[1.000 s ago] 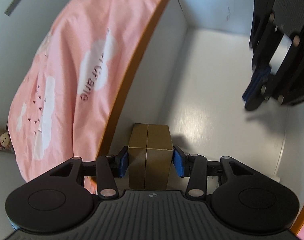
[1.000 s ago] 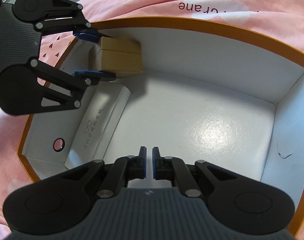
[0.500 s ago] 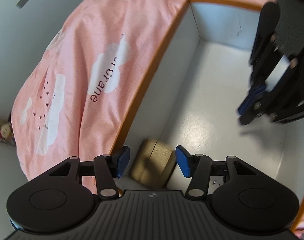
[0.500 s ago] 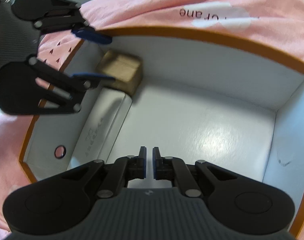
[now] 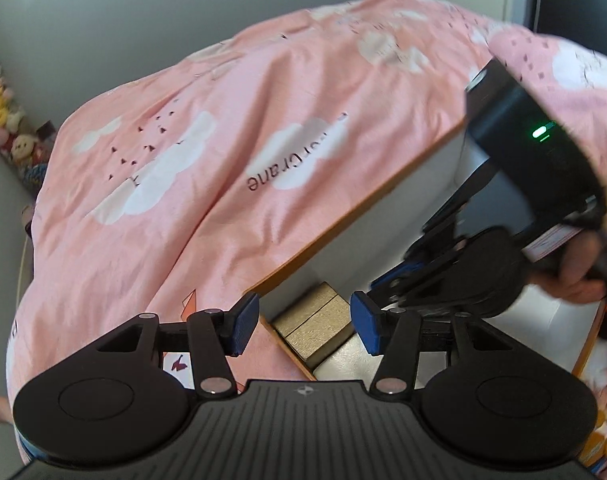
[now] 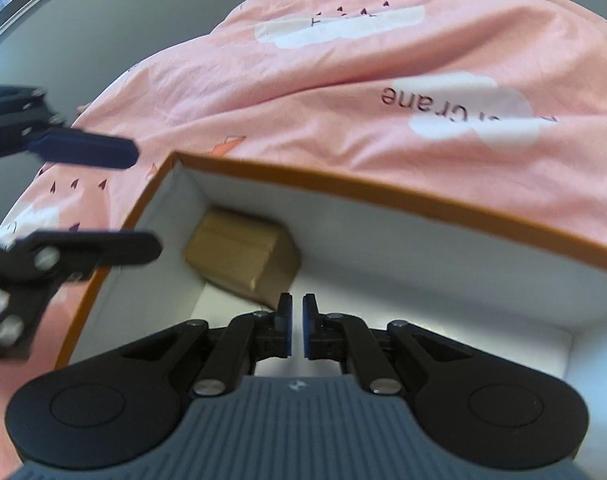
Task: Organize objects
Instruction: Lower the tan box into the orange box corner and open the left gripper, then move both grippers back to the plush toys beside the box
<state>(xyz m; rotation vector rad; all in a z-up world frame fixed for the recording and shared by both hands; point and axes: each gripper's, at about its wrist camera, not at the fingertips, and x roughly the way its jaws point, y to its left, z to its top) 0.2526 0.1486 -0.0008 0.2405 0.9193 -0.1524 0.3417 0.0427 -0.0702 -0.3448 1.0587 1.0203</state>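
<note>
A small brown cardboard box (image 5: pixel 317 326) lies in the corner of a white storage box with an orange rim (image 5: pixel 355 216); it also shows in the right wrist view (image 6: pixel 239 256), inside the same storage box (image 6: pixel 383 188). My left gripper (image 5: pixel 305 328) is open and empty, raised above the brown box and clear of it. My right gripper (image 6: pixel 297 330) is shut and empty, over the storage box just right of the brown box. The left gripper's fingers (image 6: pixel 83 150) show at the left of the right wrist view.
The storage box sits on a bed with a pink quilt (image 5: pixel 223 160) printed with white clouds. A white flat item (image 5: pixel 351 360) lies in the storage box beside the brown box. Plush toys (image 5: pixel 3 112) line the far left wall.
My left gripper opened, let go of the brown box in the storage box corner, and pulled up and back. The right gripper stayed shut and rose, tilting toward the corner.
</note>
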